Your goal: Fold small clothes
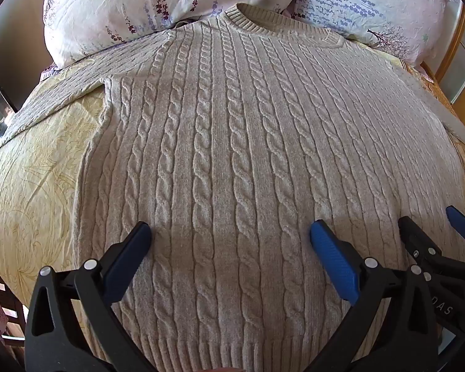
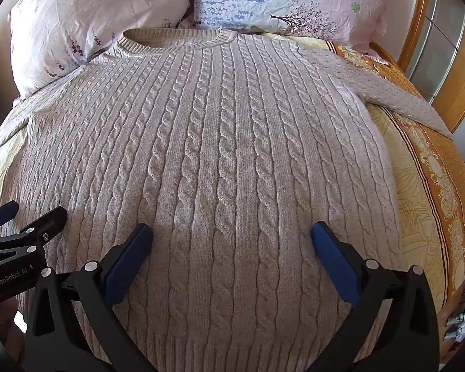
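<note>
**Op:** Right, both sets of jaws are spread wide with nothing between them. My left gripper (image 1: pixel 231 241) hangs over the lower front of the beige cable-knit sweater (image 1: pixel 232 142), blue pads apart above the knit.

**Obs:** And your right one?

**Op:** My right gripper (image 2: pixel 232 243) is the same, wide, over the lower part of that sweater (image 2: pixel 201 155), just beside the left gripper (image 2: pixel 24 220), which shows at the sweater's left edge. From the left camera the right gripper (image 1: pixel 434 226) sits at the sweater's right side.

**Obs:** How does the sweater lie?

**Op:** Flat and face up on the pale yellow patterned bedsheet (image 1: pixel 37 167), ribbed hem nearest me, round collar farthest, sleeves spread outward. Beyond the collar lie two floral pillows (image 2: pixel 86 21). Right of the sweater, the sheet's orange ornamental border (image 2: pixel 434 170) runs beside the wooden bed frame (image 2: pixel 415 15).
</note>
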